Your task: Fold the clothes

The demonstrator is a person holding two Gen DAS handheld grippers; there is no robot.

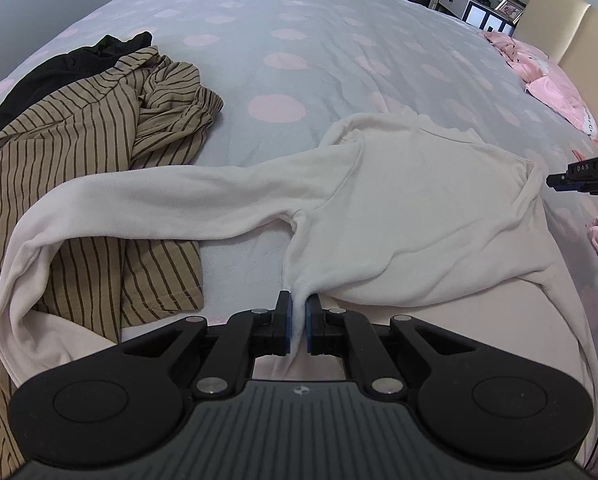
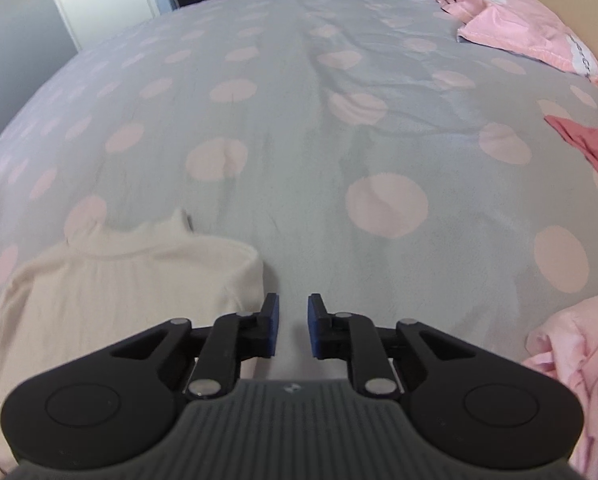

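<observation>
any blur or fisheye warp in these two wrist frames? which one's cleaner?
Left wrist: sharp; cream top and striped garment show crisp edges, the left gripper with jaws shut on the top's hem. Right wrist: softer; cream top smeared, as from motion, right gripper open. Both: strong barrel warp bulges the polka-dot bedspread, dark vignette corners, soft even light, no glare.

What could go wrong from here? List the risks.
1. The white top's long sleeve lies over the striped garment; pulling might drag that along.
2. The left gripper pinches only a small fold at the hem, which may slip out.
3. The right gripper is open beside the top, holding nothing, so a lift would probably be lopsided.
</observation>
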